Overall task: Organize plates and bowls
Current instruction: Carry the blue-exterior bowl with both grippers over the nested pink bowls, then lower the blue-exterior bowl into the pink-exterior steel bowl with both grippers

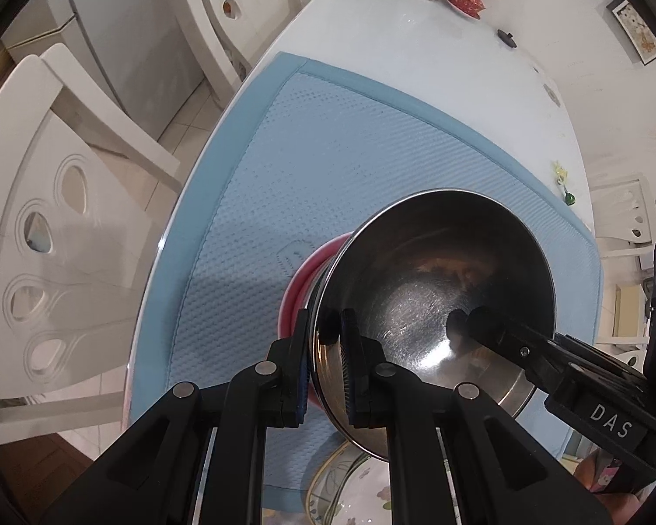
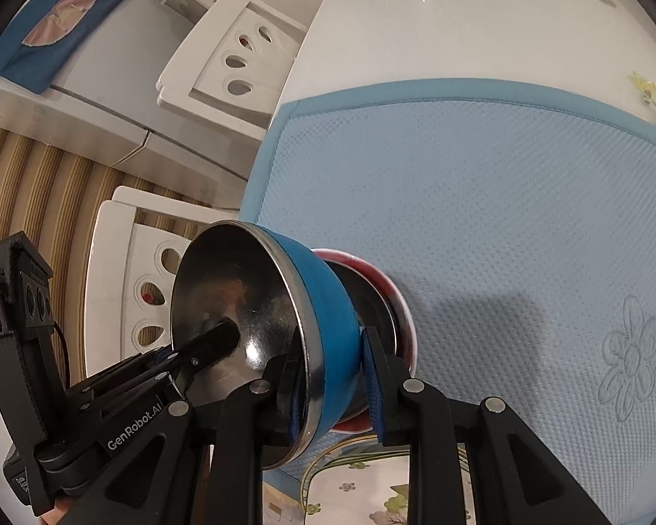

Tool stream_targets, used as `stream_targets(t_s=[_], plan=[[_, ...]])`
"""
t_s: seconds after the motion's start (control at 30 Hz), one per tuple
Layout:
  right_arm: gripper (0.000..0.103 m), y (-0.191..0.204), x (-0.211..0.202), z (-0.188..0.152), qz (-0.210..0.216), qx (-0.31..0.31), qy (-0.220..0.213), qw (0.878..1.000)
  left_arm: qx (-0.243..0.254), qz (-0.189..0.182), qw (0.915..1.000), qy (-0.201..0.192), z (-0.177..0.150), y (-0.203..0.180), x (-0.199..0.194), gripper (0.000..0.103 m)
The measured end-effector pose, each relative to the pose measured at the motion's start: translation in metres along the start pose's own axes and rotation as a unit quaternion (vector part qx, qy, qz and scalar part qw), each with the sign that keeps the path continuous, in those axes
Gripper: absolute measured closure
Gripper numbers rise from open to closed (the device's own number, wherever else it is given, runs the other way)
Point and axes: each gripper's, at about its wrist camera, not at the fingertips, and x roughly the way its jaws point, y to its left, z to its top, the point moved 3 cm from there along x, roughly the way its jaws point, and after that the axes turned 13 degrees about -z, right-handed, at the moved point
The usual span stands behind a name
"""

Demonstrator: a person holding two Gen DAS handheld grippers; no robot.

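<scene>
I have the blue steel-lined bowl gripped from both sides and poised over the red bowl, which sits on the blue mat on the white worktop. I judge the nesting about to finish: the blue bowl hangs tilted, its base just at or inside the red one, and whether they touch I cannot tell. A flowered plate lies at the near edge of the mat, partly under the bowls, and I judge it is not yet sorted; no other plates or bowls show in either view.

My left hand-held gripper is nearly fully closed, pinching the thin steel rim with one finger inside the bowl and one outside. My right hand-held gripper is clamped a little wider across the opposite wall, one pad on the blue outer skin and the other against the steel lining. Both point steeply down at the mat, the right one somewhat less steeply, and each one shows in the other's camera reaching into the bowl
</scene>
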Motion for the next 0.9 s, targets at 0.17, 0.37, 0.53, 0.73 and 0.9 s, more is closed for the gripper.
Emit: stream_targets(t_s=[0.17, 0.37, 0.53, 0.73, 0.9], plan=[[0.081, 0.004, 0.005, 0.002, -0.003, -0.002, 0.007, 1.000, -0.001, 0.000, 1.0000, 0.003, 0.000, 0.003, 0.001, 0.094], [0.081, 0.005, 0.009, 0.003, -0.004, -0.002, 0.012, 1.000, 0.000, 0.002, 1.0000, 0.007, 0.001, 0.003, 0.004, 0.094], [0.081, 0.008, 0.013, 0.004, -0.006, -0.001, 0.014, 1.000, -0.003, -0.002, 1.0000, 0.009, 0.000, 0.005, 0.005, 0.094], [0.081, 0.007, 0.015, 0.002, -0.006, 0.001, 0.015, 1.000, 0.000, -0.003, 0.9999, 0.012, 0.000, 0.006, 0.007, 0.094], [0.080, 0.006, 0.015, 0.003, -0.015, 0.001, 0.015, 1.000, 0.005, 0.001, 0.9999, 0.012, 0.001, 0.005, 0.007, 0.094]])
